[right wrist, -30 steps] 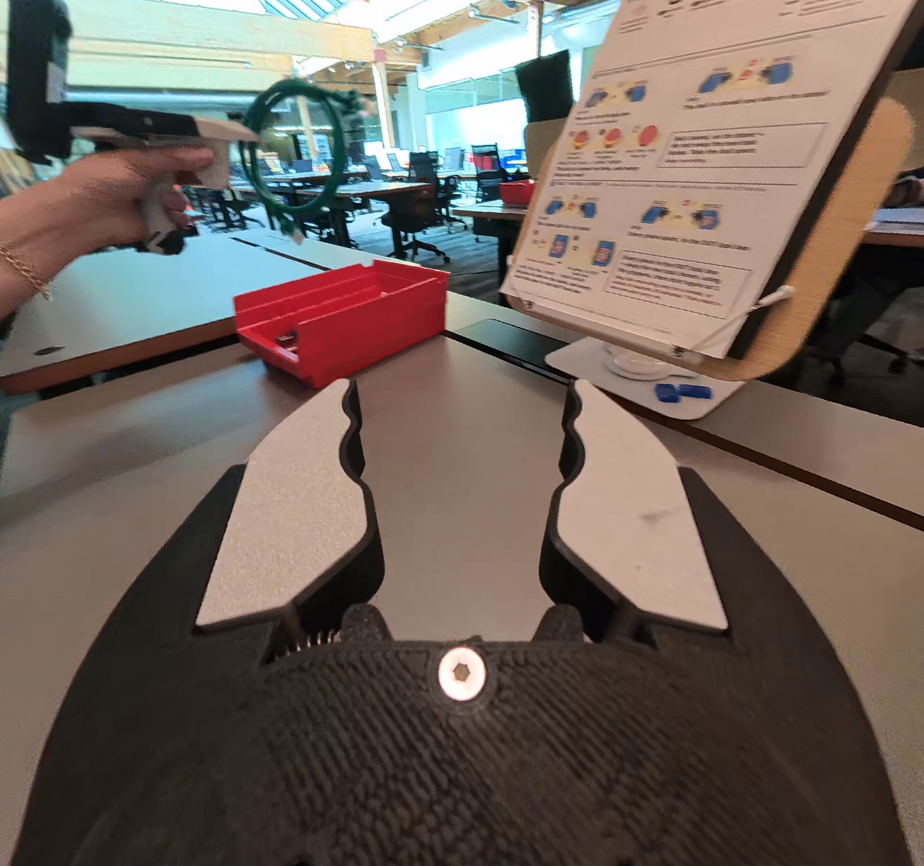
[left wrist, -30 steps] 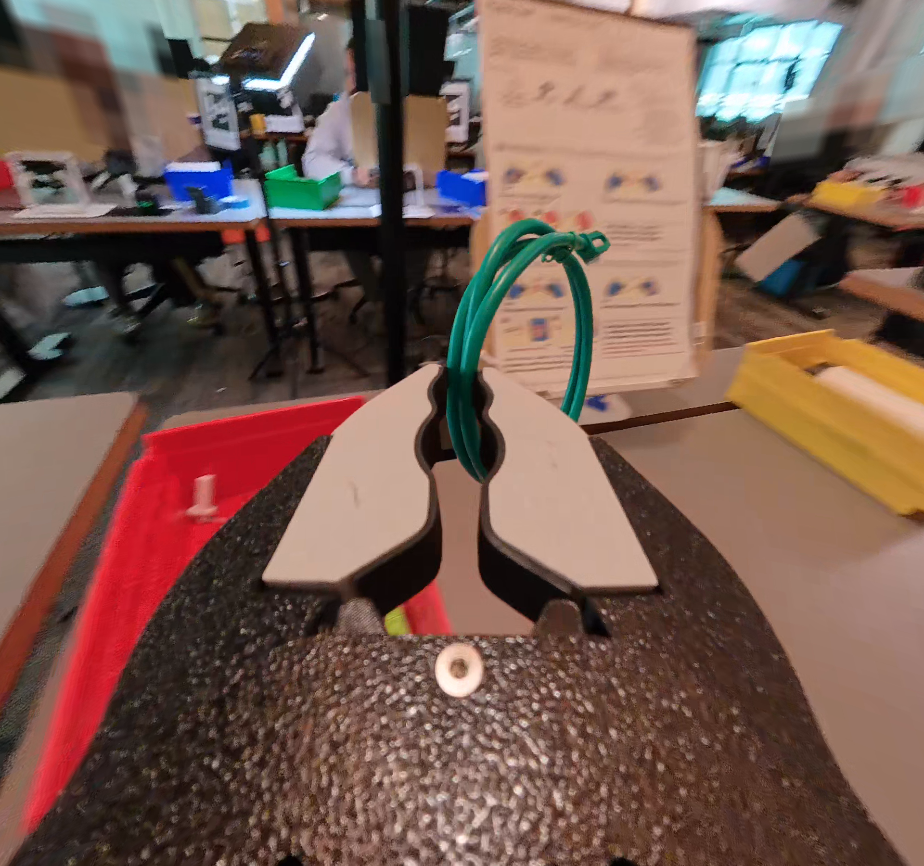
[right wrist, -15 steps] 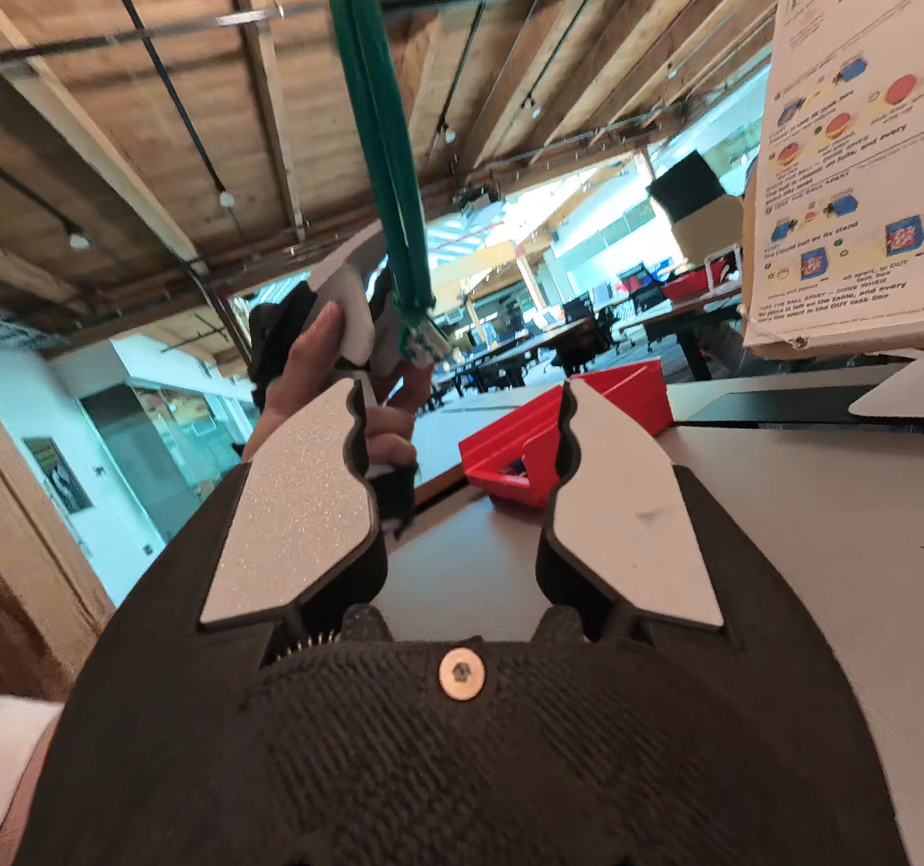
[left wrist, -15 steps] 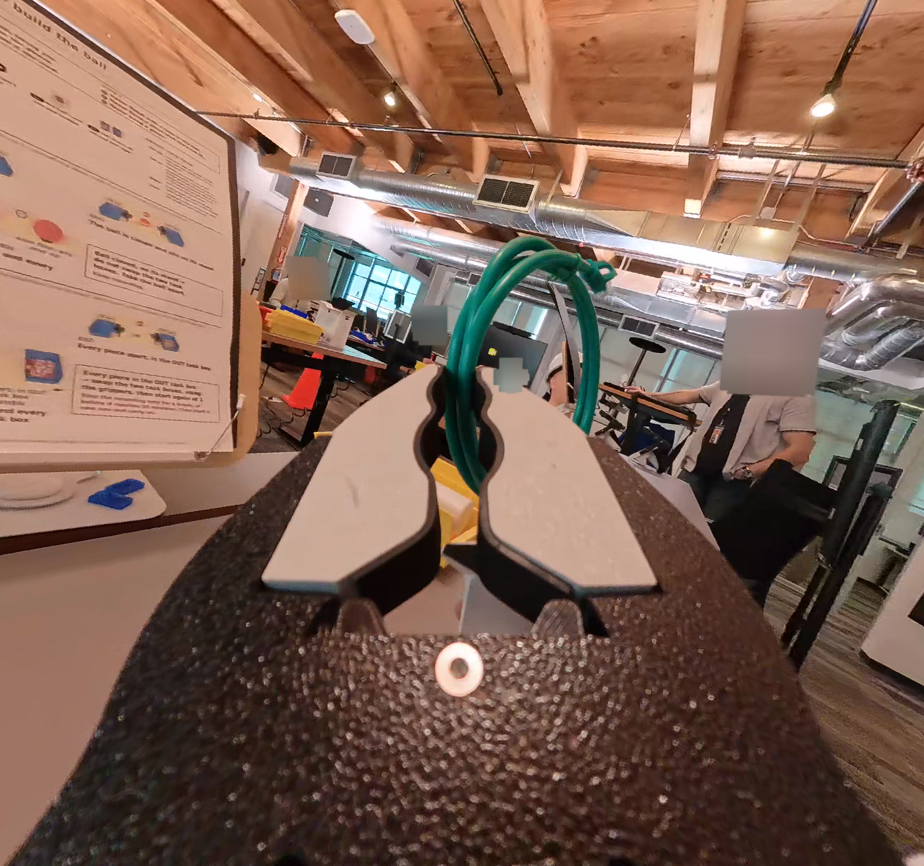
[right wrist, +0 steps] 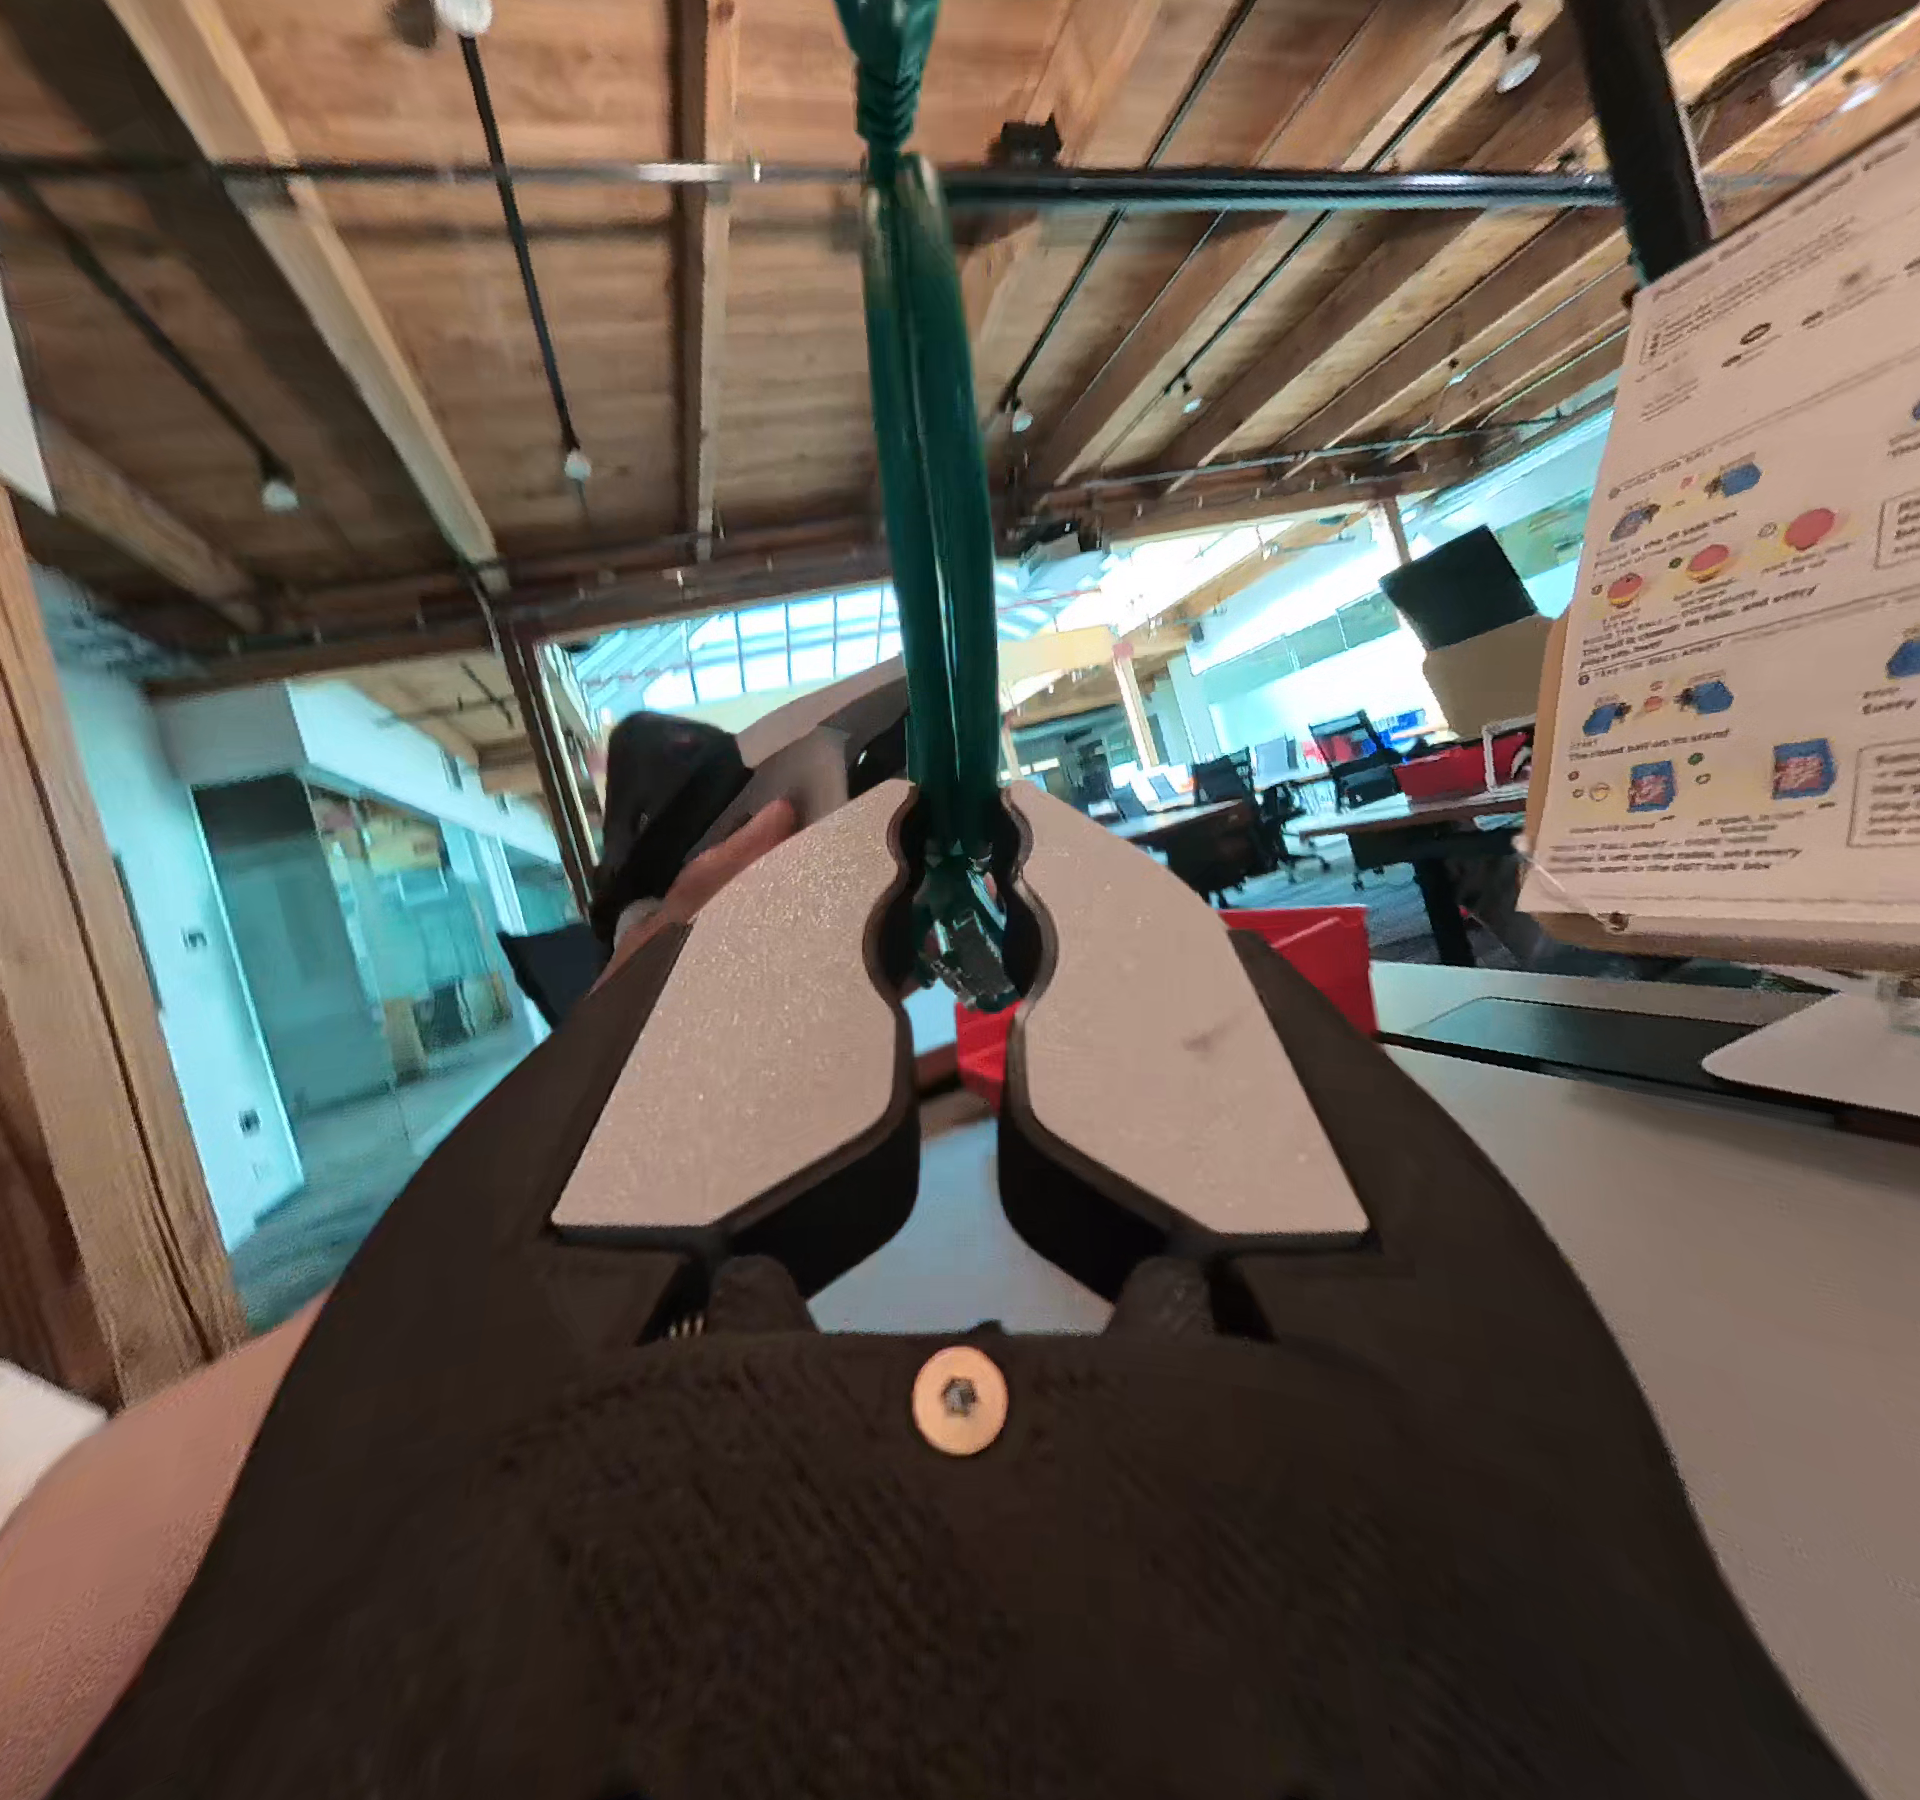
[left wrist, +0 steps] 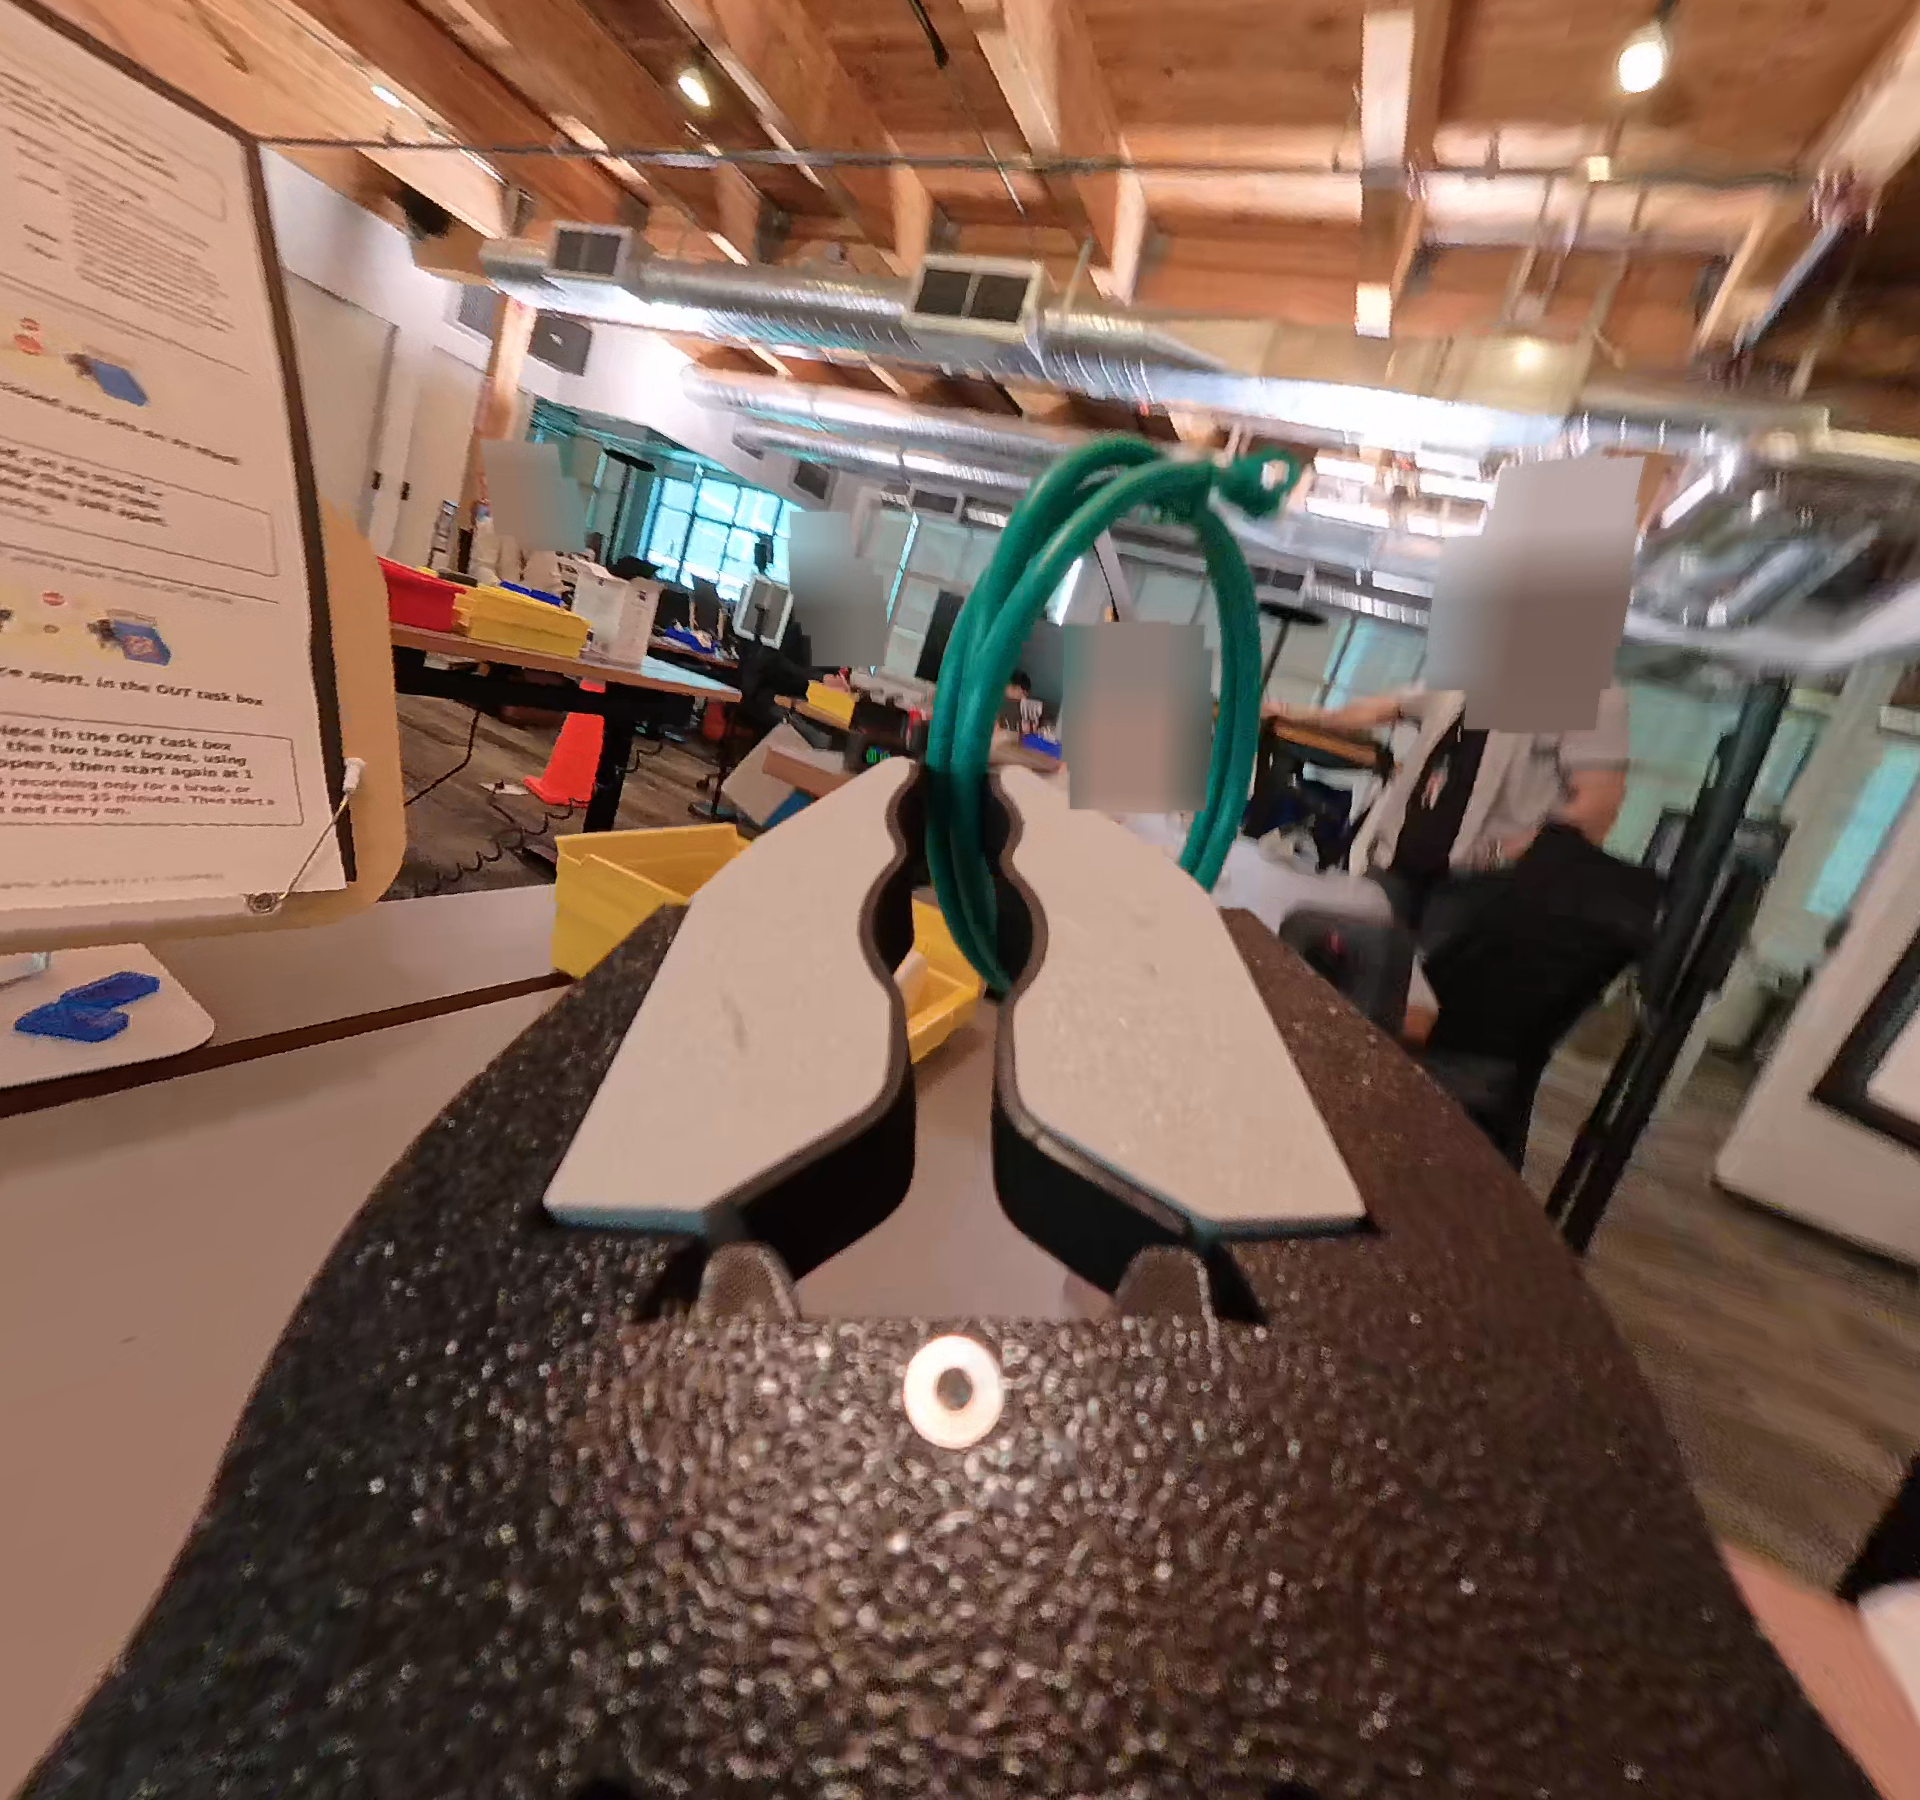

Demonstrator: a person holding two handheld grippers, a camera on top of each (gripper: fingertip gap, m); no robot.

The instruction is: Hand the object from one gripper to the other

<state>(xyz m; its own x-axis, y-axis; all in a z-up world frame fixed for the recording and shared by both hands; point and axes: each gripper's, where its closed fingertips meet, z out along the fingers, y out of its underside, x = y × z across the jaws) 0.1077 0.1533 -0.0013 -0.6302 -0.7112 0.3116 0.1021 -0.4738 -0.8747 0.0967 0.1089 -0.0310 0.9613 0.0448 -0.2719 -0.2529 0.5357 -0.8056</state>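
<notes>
A coil of green cable (left wrist: 1231, 670) stands up from my left gripper (left wrist: 956, 784), which is shut on one side of the loop. In the right wrist view the same cable (right wrist: 925, 503) runs edge-on straight up from my right gripper (right wrist: 961, 794), which is shut on its lower end, where a connector sits between the fingers. The left gripper (right wrist: 821, 742) and the hand holding it (right wrist: 727, 867) show just behind the right gripper's left finger. Both grippers are raised above the table. The right gripper does not show in the left wrist view.
An instruction board on a stand (left wrist: 135, 503) is at the left, and it also shows in the right wrist view (right wrist: 1745, 607). A yellow bin (left wrist: 634, 877) sits on the grey table (left wrist: 208, 1231). A red bin (right wrist: 1299, 940) lies ahead of the right gripper. People stand in the background. About 6 centimeters separates my left fingertips from my right.
My right gripper has moved up to the cable and shut on its lower end; it was open before. My left gripper has kept its grip and swung slightly.
</notes>
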